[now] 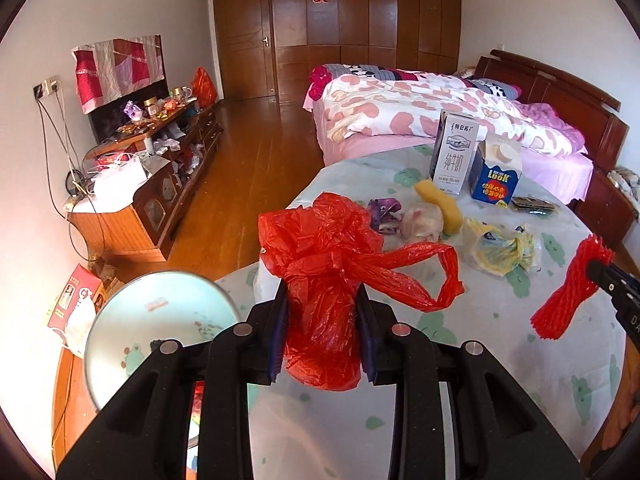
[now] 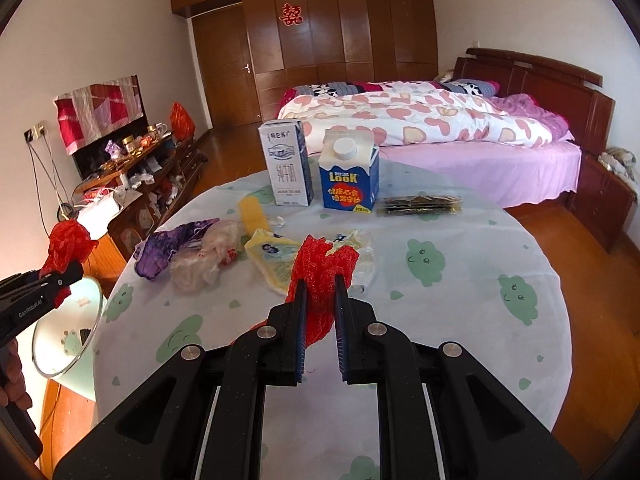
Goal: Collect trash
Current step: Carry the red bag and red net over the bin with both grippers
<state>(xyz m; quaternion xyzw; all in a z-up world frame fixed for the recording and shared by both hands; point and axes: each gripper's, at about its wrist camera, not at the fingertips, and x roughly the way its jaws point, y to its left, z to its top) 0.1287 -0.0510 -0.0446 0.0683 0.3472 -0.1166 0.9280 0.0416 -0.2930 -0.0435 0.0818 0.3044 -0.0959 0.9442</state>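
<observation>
we have the red plastic bag [image 1: 320, 280] bunched between the pads of the left gripper [image 1: 322, 332], held above the near edge of the table [image 1: 520, 380], its handle loop drooping to the right. the grip is on crumpled film only, so we judge it could slide out, the more so if the mouth has to be pulled open. the right gripper [image 2: 320, 322] is clenched on a piece of red foam netting [image 2: 324, 276], pinched near its lower end with the rest flaring above the fingertips; it looks springy and may pop free or snag on the bag instead of dropping inside. on the table beyond lie a purple wrapper [image 2: 172, 244], a clear crumpled bag [image 2: 208, 258], a yellow wrapper [image 2: 276, 258], a yellow block [image 2: 254, 212], dark sachets [image 2: 420, 204] and two upright cartons, the white milk carton [image 2: 286, 164] and the blue carton [image 2: 348, 172]. a careless sweep could topple these cartons. a round glass lid [image 1: 160, 320] juts past the table's left edge beneath the bag, and we could knock it.
</observation>
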